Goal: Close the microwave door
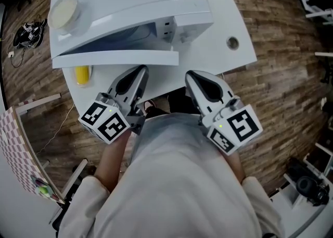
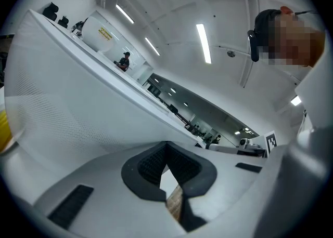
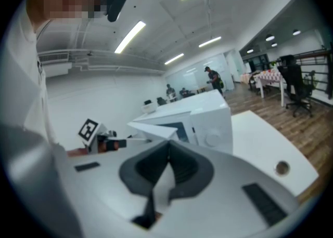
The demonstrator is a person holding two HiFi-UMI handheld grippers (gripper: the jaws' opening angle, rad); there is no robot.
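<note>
Your left gripper (image 1: 139, 70) and right gripper (image 1: 192, 76) sit side by side near your waist, both aimed at 12 o'clock, fingers (image 2: 148, 167) pressed together on nothing. The microwave (image 1: 130, 3) stands on the bench (image 1: 231, 21), its door (image 1: 117, 57) open just beyond the left gripper's tips.

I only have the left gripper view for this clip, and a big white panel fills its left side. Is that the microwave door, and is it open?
Observer: Yes. The head view shows the microwave door standing open, toward the person.
Reviewer: Is the right gripper on the door?
Observer: No. The right gripper is held apart from it, close to the person's body, and the right gripper view shows its jaws together on nothing.
Reviewer: What is the yellow sliver at my left edge?
Observer: A yellow thing lying on the white table, just under the open door. I cannot tell what it is.
</note>
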